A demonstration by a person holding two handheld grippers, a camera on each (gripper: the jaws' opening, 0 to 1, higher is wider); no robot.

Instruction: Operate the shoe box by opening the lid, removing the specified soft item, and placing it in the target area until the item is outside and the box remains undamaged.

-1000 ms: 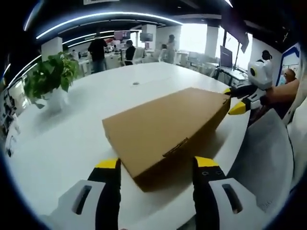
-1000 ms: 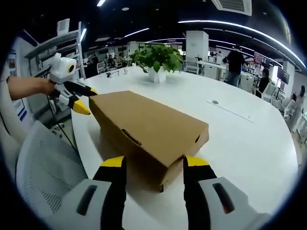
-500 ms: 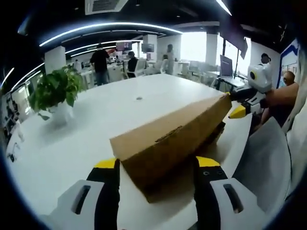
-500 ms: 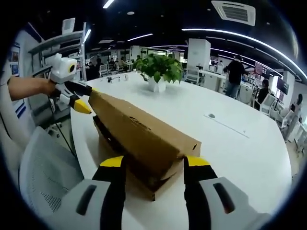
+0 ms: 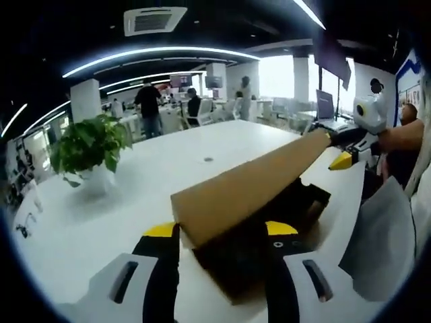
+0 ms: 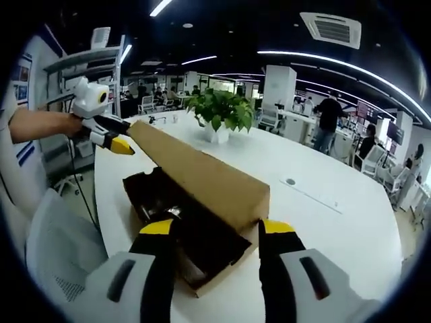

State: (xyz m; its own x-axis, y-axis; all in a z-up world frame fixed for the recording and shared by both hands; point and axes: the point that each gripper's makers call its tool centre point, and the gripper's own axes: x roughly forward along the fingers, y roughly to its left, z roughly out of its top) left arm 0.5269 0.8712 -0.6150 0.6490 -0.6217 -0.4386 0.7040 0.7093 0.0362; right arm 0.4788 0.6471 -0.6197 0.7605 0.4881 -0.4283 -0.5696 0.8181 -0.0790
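A brown cardboard shoe box (image 6: 219, 274) lies on the white table (image 6: 323, 222). Its lid (image 6: 202, 175) is tilted up, and the inside (image 6: 182, 215) is dark, so I cannot make out what it holds. My right gripper (image 6: 217, 227) is open at the lid's near end, its right fingertip (image 6: 276, 227) against the lid's corner. My left gripper (image 6: 124, 138) is at the far corner. In the left gripper view the raised lid (image 5: 256, 182) runs from my open left gripper (image 5: 221, 230) to the right gripper (image 5: 340, 151).
A potted plant (image 5: 87, 145) stands on the table (image 5: 135, 182) beyond the box, and it is the same plant (image 6: 219, 111) in the right gripper view. A grey mesh chair (image 6: 60, 249) is at the table's edge. Several people stand far back.
The lid has swung up from flat on the box to steeply tilted, exposing the dark inside. Both grippers rose with the lid's ends.
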